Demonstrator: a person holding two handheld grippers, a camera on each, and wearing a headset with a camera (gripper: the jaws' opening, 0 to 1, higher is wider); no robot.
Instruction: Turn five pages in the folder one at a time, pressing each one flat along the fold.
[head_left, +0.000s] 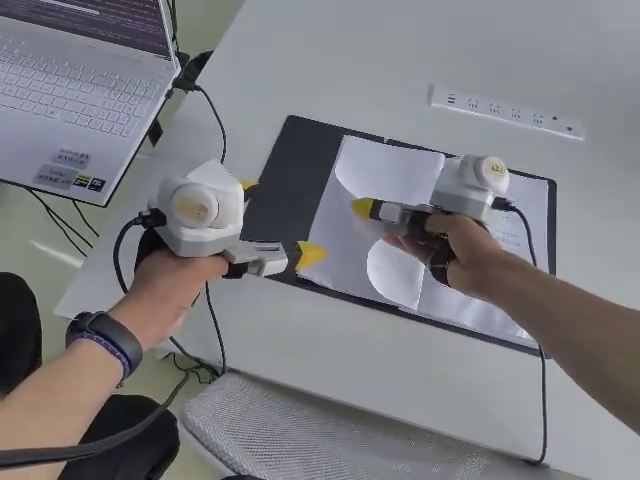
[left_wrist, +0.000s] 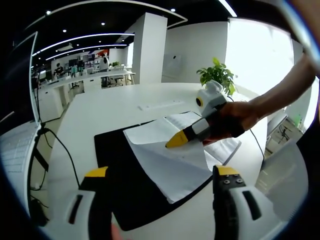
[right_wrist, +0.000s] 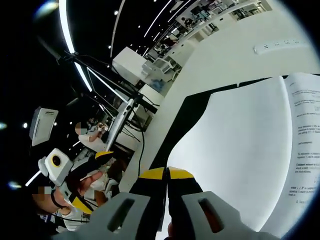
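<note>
From the head view, the black folder (head_left: 285, 180) lies open in the middle of the white table (head_left: 350, 345), nearer its front edge than the power strip (head_left: 505, 110) at the far side. A laptop (head_left: 70, 90) sits at the table's far left corner. One white page (head_left: 345, 245) is laid over toward the folder's left cover, bulging up along the fold, and a printed sheet (head_left: 525, 215) lies flat to the right. The right gripper (head_left: 362, 207), held in the right hand (head_left: 465, 250), points its yellow tip onto that white page. The left gripper (head_left: 279, 220), in the left hand (head_left: 165, 285), hangs over the folder's left edge with its jaws spread apart.

In the left gripper view, the left gripper (left_wrist: 161, 172) stands wide apart with nothing between the jaws, above the folder (left_wrist: 115, 170). The white page (left_wrist: 170, 170) spreads across the dark cover, and the right gripper (left_wrist: 175, 140) touches it with its tip. A potted plant (left_wrist: 217, 75) stands beyond the table's far edge.

In the right gripper view, the right gripper (right_wrist: 166, 174) is clenched, tips pressed together over the white page (right_wrist: 240, 145). I cannot tell whether a sheet is pinched between them. The printed sheet (right_wrist: 305, 135) lies just right of the page, with the folder (right_wrist: 190, 112) showing dark at its left. The left gripper (right_wrist: 90, 179) is off to the left with its jaws parted.
</note>
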